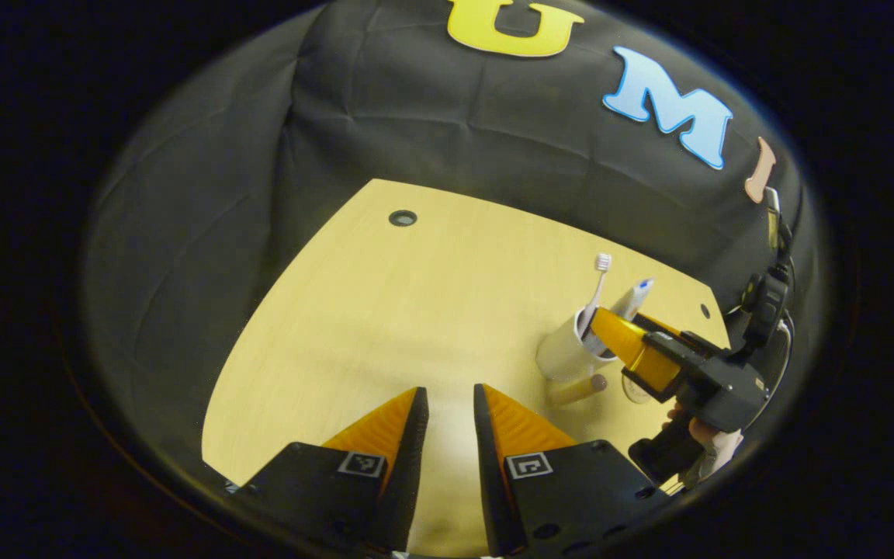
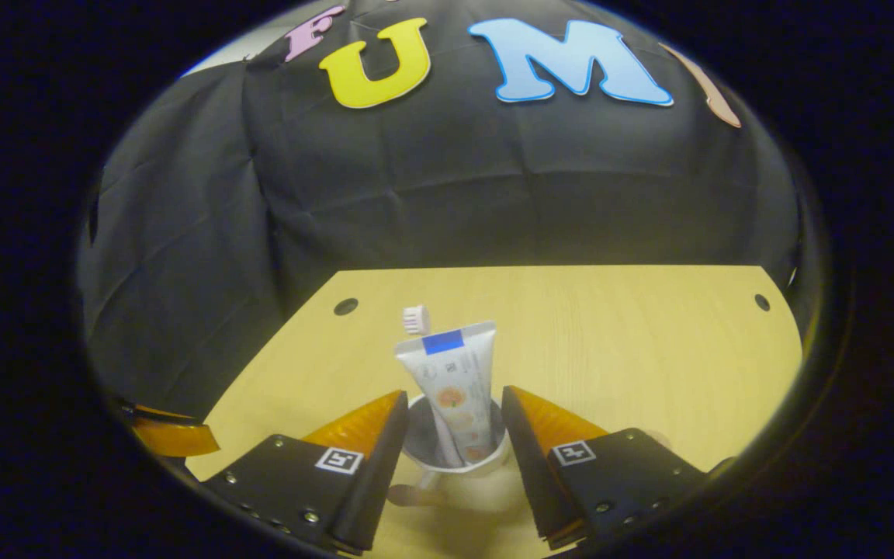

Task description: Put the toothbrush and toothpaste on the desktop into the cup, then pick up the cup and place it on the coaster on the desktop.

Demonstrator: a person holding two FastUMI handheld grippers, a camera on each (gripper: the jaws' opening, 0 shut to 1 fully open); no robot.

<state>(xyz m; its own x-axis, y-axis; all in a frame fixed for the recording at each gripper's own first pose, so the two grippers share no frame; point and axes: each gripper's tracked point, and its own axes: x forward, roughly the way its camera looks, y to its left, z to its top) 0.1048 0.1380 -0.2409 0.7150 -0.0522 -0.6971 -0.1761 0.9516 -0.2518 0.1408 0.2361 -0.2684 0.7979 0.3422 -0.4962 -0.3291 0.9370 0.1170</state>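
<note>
A white cup (image 2: pixel 491 460) sits between the fingers of my right gripper (image 2: pixel 453 396), which is shut on its sides. A white toothpaste tube (image 2: pixel 453 373) stands in it, and the toothbrush (image 2: pixel 416 318) head pokes up behind the tube. In the left gripper view the same cup (image 1: pixel 559 353) is at the right of the wooden desktop (image 1: pixel 416 310), with the toothbrush (image 1: pixel 602 264) and toothpaste (image 1: pixel 639 293) sticking out and the right gripper (image 1: pixel 618 322) clamped on it. A pale round disc (image 1: pixel 635 390), possibly the coaster, lies partly hidden under that gripper. My left gripper (image 1: pixel 451 392) hovers narrowly open over bare desktop.
A brown stub (image 1: pixel 577 388) shows just below the cup; what it is I cannot tell. The desktop has small dark holes (image 2: pixel 345 306) near its far corners. Black cloth walls close it in behind and on the left. A hand (image 1: pixel 715 442) holds the right gripper.
</note>
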